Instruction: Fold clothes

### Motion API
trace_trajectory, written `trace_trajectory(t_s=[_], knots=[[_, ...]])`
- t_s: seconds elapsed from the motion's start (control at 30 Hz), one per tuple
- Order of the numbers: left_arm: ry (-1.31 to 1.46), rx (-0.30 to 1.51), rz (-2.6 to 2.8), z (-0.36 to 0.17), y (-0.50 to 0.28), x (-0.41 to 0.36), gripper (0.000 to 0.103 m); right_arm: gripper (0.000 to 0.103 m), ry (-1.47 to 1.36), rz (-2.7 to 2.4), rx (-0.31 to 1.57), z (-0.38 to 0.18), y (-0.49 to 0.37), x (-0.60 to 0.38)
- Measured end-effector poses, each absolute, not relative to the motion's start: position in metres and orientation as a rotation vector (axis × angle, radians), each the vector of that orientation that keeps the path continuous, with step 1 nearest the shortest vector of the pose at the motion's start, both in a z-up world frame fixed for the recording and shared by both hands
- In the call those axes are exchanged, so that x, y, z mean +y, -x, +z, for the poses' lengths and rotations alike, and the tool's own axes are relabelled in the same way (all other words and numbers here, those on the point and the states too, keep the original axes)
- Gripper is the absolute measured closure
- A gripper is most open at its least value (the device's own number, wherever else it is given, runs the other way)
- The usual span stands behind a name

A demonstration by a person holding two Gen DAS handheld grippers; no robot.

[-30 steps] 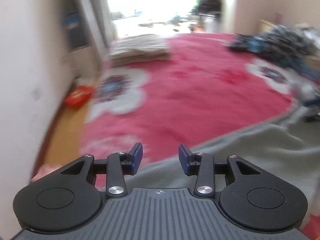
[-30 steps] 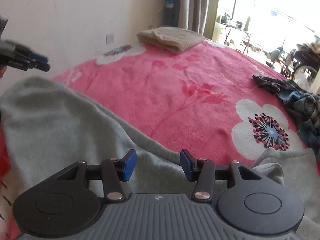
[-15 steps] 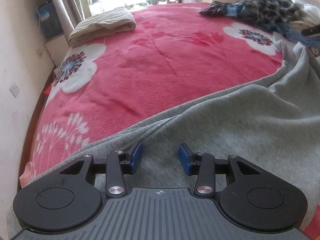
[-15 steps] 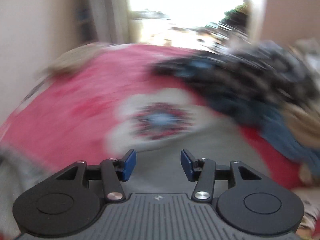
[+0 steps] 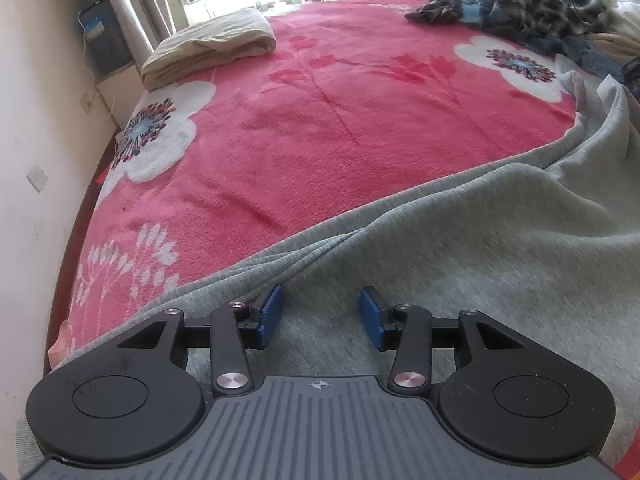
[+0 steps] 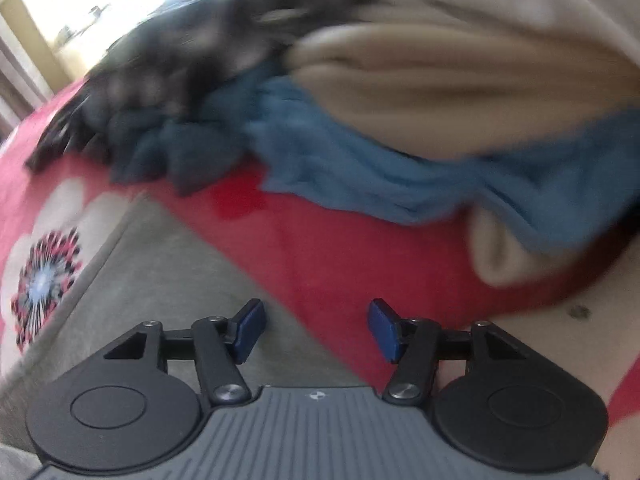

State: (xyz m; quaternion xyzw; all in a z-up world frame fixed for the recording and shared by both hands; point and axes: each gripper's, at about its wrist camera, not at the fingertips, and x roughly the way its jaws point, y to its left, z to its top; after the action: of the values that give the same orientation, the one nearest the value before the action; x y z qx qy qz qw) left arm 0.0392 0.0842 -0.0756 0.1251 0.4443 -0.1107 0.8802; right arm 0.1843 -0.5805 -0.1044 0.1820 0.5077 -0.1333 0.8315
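Observation:
A grey fleece garment [image 5: 480, 260] lies spread over the near part of a pink flowered blanket [image 5: 320, 120], its folded edge running diagonally. My left gripper [image 5: 318, 312] hovers just over that edge near its left end. Its jaws are opening, and the blue pads [image 5: 270, 314] stand apart with only flat grey cloth beneath them. In the blurred right wrist view, my right gripper [image 6: 316, 324] is over the grey garment's [image 6: 160, 280] far edge, where it meets the blanket [image 6: 360, 260]. Its jaws are opening too, with nothing between them.
A folded beige cloth [image 5: 208, 48] lies at the far left of the bed by the curtain. A heap of unfolded clothes, dark patterned [image 6: 180, 48], blue [image 6: 380, 160] and beige [image 6: 460, 60], sits just beyond my right gripper. A wall [image 5: 32, 120] runs along the bed's left side.
The left gripper dropped toward the grey garment's edge, then held still. The right gripper swept fast across the bed from the left side to the clothes heap, rolling, and its jaws widened.

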Motion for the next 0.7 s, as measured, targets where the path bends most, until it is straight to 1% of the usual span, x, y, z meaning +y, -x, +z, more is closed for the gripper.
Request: trace_trajectory(t_s=[0.13,0.37,0.4,0.43,0.47,0.5,0.53,0.57,0.7], knots=[[-0.261,0.933,-0.226,-0.076,-0.042,0.083,0.058,0.038,-0.477,-0.295,1.135,-0.098,-0.168,-0.603],[-0.258,0.927,-0.204,-0.076,-0.042,0.081,0.058,0.040,-0.607,-0.266,1.262,-0.102,-0.159,-0.613],[-0.257,0.926,-0.200,-0.077,-0.041,0.080,0.058,0.044,-0.591,-0.264,1.256,-0.102,-0.160,-0.609],[-0.256,0.925,-0.197,-0.077,-0.041,0.080,0.058,0.057,-0.567,-0.267,1.247,-0.103,-0.160,-0.605],[-0.256,0.923,-0.194,-0.077,-0.041,0.080,0.058,0.066,-0.542,-0.270,1.237,-0.103,-0.160,-0.600],[-0.256,0.923,-0.193,-0.077,-0.041,0.079,0.058,0.079,-0.518,-0.272,1.228,-0.103,-0.161,-0.596],[-0.257,0.922,-0.192,-0.076,-0.041,0.079,0.058,0.089,-0.487,-0.281,1.209,-0.098,-0.160,-0.591],[-0.256,0.922,-0.191,-0.076,-0.040,0.079,0.058,0.093,-0.454,-0.291,1.187,-0.092,-0.159,-0.587],[-0.246,0.914,-0.190,-0.077,-0.039,0.080,0.058,0.095,-0.352,-0.361,1.144,-0.071,-0.150,-0.578]])
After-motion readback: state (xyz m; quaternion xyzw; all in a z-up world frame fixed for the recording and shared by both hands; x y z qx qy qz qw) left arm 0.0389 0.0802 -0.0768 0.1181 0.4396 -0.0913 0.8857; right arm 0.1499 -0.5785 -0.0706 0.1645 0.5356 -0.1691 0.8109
